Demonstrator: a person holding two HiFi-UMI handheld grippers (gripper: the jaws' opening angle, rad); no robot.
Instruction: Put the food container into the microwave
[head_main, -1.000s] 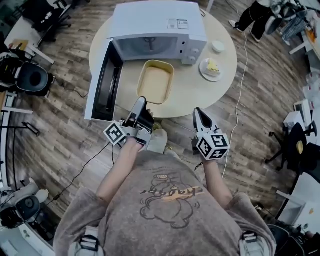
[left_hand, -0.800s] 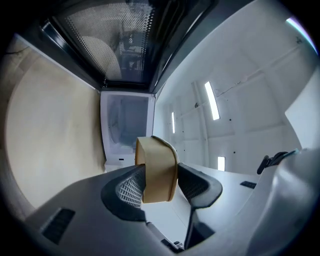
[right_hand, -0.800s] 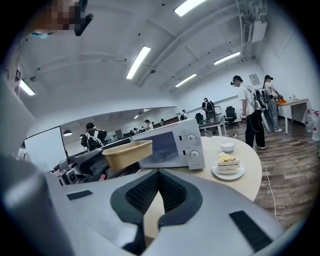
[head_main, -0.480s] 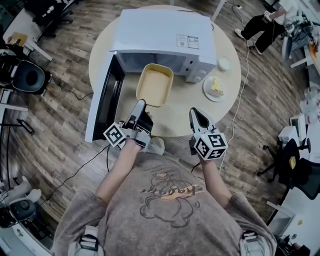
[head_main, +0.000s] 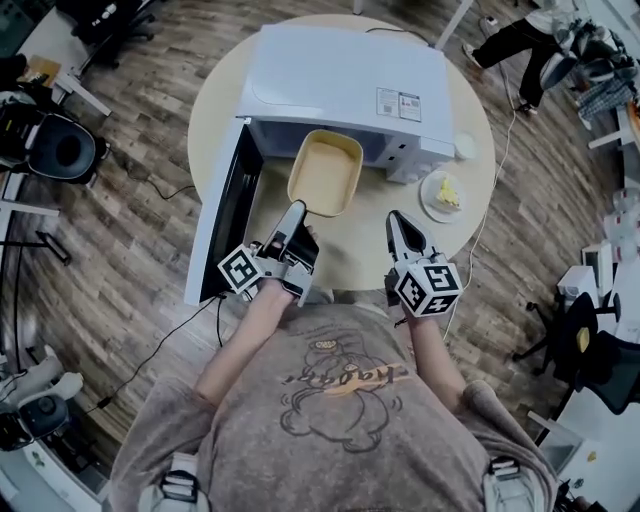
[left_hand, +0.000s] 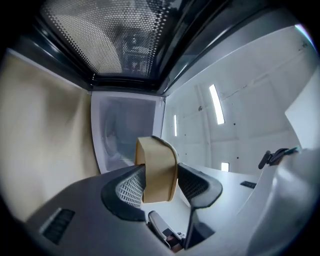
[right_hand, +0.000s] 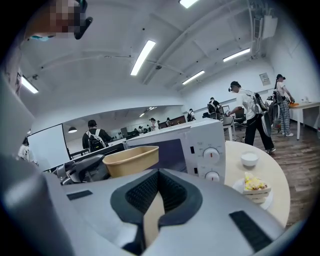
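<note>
The left tongs (head_main: 298, 212) clamp the food container (head_main: 326, 172) by its near rim, long axis aimed into the open microwave (head_main: 345, 80) just ahead. The right tongs (head_main: 400, 225) wait alongside, pressed together and empty.

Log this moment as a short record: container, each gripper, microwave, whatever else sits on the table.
container: tan food container, lifted by its near rim, far end at the microwave mouth, mostly outside
left gripper: shut on the container's rim
right gripper: jaws together, holding nothing, above the table's near side
microwave: white, door swung open to the left
table: round, also carries a plate of food and a small white cup
</note>
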